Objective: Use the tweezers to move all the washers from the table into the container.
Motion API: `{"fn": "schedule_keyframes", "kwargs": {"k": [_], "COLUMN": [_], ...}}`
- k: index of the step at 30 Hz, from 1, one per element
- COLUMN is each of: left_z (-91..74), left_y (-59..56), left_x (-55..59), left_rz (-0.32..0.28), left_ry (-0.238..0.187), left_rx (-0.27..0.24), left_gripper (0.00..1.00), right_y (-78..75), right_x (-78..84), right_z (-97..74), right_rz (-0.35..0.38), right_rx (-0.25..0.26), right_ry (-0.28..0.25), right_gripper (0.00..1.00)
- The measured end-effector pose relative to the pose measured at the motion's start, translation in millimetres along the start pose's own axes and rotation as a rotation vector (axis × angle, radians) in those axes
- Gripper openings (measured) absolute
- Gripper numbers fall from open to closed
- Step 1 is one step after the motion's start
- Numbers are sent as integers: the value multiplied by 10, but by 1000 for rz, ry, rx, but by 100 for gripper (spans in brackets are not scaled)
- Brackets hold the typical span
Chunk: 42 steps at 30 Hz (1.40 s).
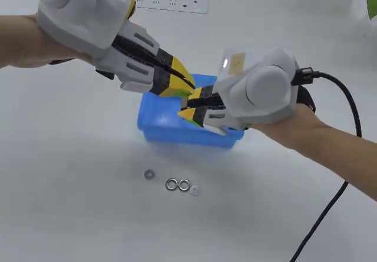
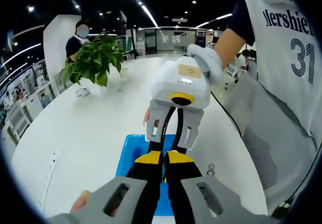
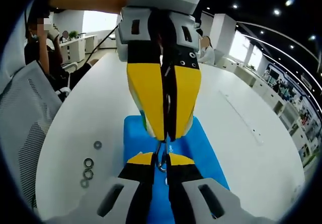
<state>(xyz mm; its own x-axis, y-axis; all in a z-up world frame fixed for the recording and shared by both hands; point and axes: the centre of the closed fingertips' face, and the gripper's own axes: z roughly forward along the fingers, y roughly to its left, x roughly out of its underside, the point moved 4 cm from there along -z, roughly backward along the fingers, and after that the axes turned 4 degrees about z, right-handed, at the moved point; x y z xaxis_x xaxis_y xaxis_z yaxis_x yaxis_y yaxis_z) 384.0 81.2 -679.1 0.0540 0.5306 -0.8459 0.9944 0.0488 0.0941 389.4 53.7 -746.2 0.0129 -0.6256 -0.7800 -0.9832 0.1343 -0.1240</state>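
Observation:
Several metal washers (image 1: 171, 185) lie in a loose row on the white table (image 1: 70, 203), in front of a blue container (image 1: 159, 120). My left gripper (image 1: 187, 85) reaches in from the upper left and my right gripper (image 1: 187, 112) from the right. Their yellow tips meet nose to nose above the container. In the right gripper view, thin silver tweezers (image 3: 162, 156) run from the left gripper (image 3: 165, 137) into my right gripper (image 3: 162, 159), and both look shut on them. The washers (image 3: 88, 162) lie left of the container (image 3: 206, 153). The left gripper (image 2: 163, 158) faces the right gripper (image 2: 170, 148).
A white power strip (image 1: 171, 4) lies at the table's far edge. The right gripper's black cable (image 1: 347, 103) trails off to the right. A potted plant (image 2: 93, 58) stands on the far part of the table, with a person (image 2: 83, 30) behind it.

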Motion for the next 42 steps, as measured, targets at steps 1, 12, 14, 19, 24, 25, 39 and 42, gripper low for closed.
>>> {"fn": "schedule_keyframes", "kwargs": {"k": [1,12,14,19,24,25,39,42], "left_z": [8,61,61,62,32,25,-165,-218], "left_y": [-5,-17,13,1,12,14,-56,-105], "left_x": [13,82,92,102,70,62,-286,-378], "left_rz": [1,-14,-14,-9,-9,-9,57,72], "left_ry": [2,12,12,16,14,13,-5,-8], "left_rx": [1,10,8,0,-5,-6,-31,-30], "left_gripper": [5,5,5,5,5,5,5,5], "right_y": [2,44,38,32,31,26,9,56], "right_x": [15,91,91,85,52,45,-212,-278], "right_z": [11,32,34,32,14,8,-249,-325], "right_rz": [4,18,17,13,13,14,9,2], "right_rx": [-2,-13,-13,-8,2,5,61,67], "right_ry": [2,6,8,15,17,18,-39,-56], "right_gripper": [10,10,10,11,12,13,16,16]}}
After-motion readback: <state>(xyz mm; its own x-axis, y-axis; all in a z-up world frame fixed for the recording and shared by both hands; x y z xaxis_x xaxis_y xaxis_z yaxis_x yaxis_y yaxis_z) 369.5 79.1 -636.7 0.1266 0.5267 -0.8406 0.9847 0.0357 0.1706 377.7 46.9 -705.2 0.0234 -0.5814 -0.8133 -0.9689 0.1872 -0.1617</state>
